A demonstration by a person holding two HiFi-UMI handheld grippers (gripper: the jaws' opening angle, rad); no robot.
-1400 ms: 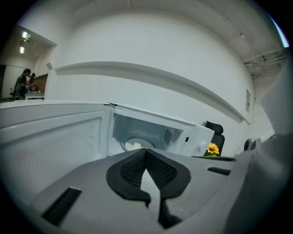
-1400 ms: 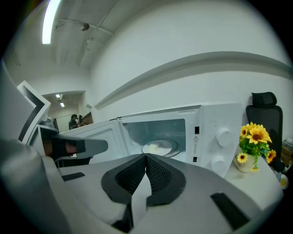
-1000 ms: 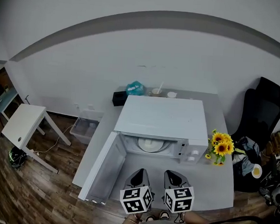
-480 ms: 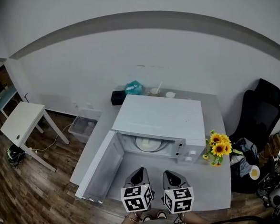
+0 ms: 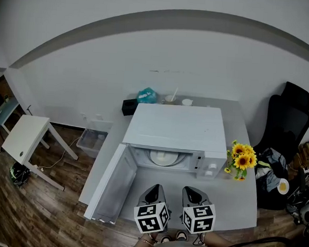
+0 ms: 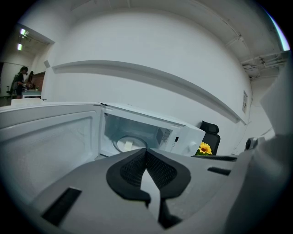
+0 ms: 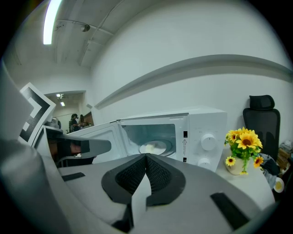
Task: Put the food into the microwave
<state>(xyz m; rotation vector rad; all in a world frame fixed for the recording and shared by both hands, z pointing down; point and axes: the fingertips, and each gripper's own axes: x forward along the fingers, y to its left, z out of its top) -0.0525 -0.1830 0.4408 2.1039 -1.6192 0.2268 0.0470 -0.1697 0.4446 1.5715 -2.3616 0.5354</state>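
A white microwave (image 5: pixel 176 130) stands on the grey table (image 5: pixel 233 205) with its door (image 5: pixel 110 183) swung open to the left. Inside it, a white plate holding pale food (image 5: pixel 164 158) rests on the turntable; the plate (image 6: pixel 129 144) shows in the left gripper view and the plate (image 7: pixel 153 147) in the right gripper view. My left gripper (image 5: pixel 155 189) and right gripper (image 5: pixel 191 191) hover side by side at the table's near edge, in front of the opening. Both are shut with nothing between them: left gripper (image 6: pixel 145 153), right gripper (image 7: pixel 146 158).
A vase of sunflowers (image 5: pixel 241 159) stands right of the microwave. Behind it lie a teal bag (image 5: pixel 146 96), a black box (image 5: pixel 128 107) and small cups (image 5: pixel 173 99). A black chair (image 5: pixel 289 122) is at right; a small white table (image 5: pixel 24 137) and a plastic bin (image 5: pixel 92 140) are at left.
Only the head view has shifted a little. The grippers, the microwave door and the plate stay where they were.
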